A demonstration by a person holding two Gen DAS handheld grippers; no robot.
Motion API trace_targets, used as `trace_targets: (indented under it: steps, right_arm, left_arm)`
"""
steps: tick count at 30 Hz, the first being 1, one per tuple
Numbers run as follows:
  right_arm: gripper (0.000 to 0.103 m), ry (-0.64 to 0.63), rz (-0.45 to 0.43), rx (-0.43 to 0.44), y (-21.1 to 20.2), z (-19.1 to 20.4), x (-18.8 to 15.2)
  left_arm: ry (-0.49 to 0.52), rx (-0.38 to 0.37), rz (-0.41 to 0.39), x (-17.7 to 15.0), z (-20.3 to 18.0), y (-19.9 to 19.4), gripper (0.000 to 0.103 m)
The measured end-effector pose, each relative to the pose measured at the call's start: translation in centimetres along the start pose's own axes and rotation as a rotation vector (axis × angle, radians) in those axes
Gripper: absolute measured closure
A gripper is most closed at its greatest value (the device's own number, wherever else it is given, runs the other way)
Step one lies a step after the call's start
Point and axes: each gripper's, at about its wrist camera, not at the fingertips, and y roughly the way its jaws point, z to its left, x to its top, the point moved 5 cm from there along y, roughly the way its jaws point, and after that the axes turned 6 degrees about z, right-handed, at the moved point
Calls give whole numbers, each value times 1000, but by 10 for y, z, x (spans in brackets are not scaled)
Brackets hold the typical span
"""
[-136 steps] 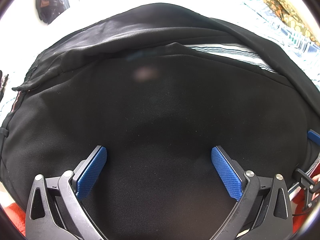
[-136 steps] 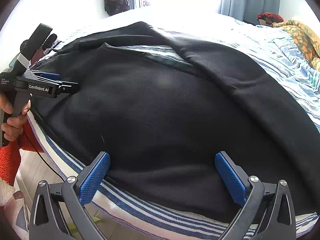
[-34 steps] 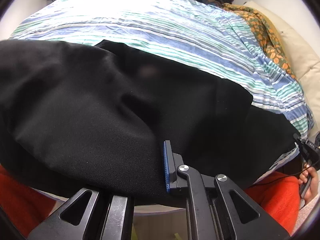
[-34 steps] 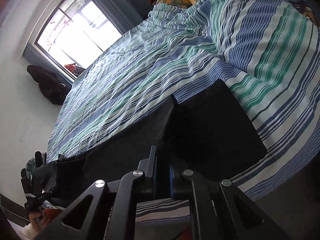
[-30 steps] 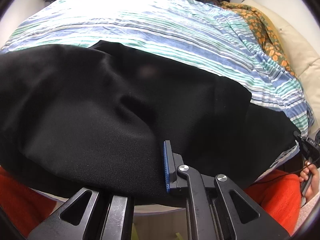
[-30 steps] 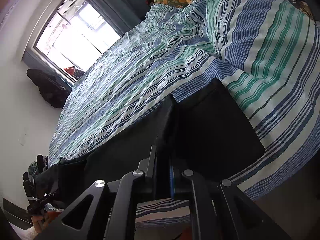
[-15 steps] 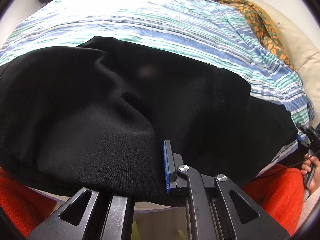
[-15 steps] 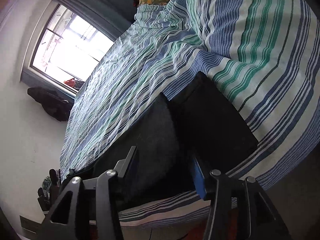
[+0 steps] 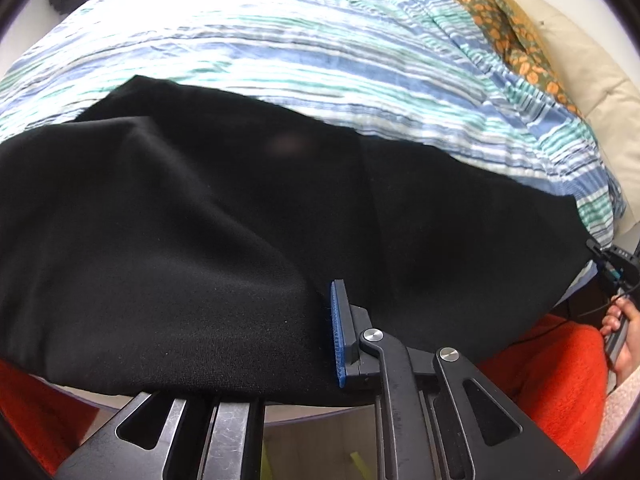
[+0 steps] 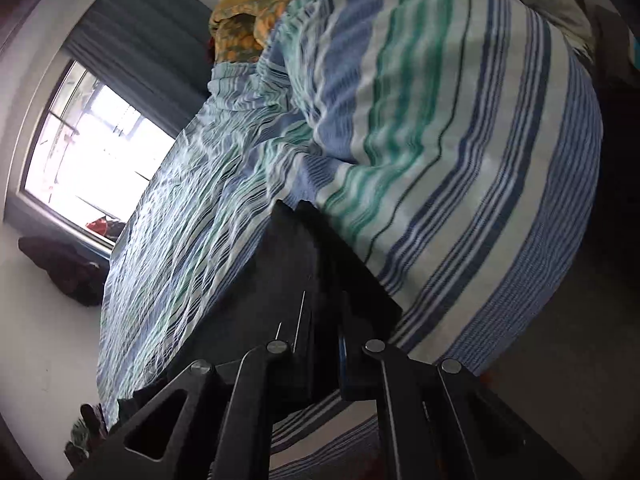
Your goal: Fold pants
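The black pants (image 9: 200, 220) lie folded lengthwise across the near edge of the striped bed. My left gripper (image 9: 325, 328) pinches their near fold; one blue pad (image 9: 338, 332) shows, the other finger is buried under cloth, and its jaws are just starting to open. In the right wrist view the pants' end (image 10: 288, 264) is a narrow black strip on the sheet. My right gripper (image 10: 324, 324) is closing on that end, with cloth pressed between its fingers. The right gripper (image 9: 612, 264) also shows at the far right of the left wrist view, held by a hand (image 9: 624, 332).
The striped bedsheet (image 9: 320, 48) stretches beyond the pants. An orange patterned blanket (image 9: 508, 28) and a cream pillow (image 9: 580, 60) lie at the head end. Red cloth (image 9: 552, 360) hangs below the bed edge. A window (image 10: 80, 152) and dark clothes (image 10: 60, 272) stand by the wall.
My right gripper opened around the pants' end, then shut on it again while rolling. The left gripper drifted a little along the bed edge with its fold of cloth.
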Motion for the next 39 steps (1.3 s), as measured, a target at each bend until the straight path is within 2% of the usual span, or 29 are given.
trace_targets:
  steps: [16, 22, 26, 29, 37, 39]
  right_arm:
    - [94, -20, 31, -38, 8, 0, 0]
    - [90, -25, 31, -42, 11, 2, 0]
    - [83, -58, 11, -61, 7, 7, -1]
    - [79, -82, -5, -75, 4, 11, -2]
    - [79, -69, -12, -69, 0, 4, -1]
    - [82, -69, -2, -81, 2, 2, -1]
  left_arm:
    - [13, 2, 10, -3, -5, 3, 92]
    - [11, -2, 9, -2, -5, 2, 91]
    - [9, -3, 11, -2, -4, 1, 85]
    - [11, 2, 11, -3, -4, 0, 73]
    - [2, -13, 18, -8, 1, -4, 71]
    - [-17, -30, 19, -10, 5, -8, 71]
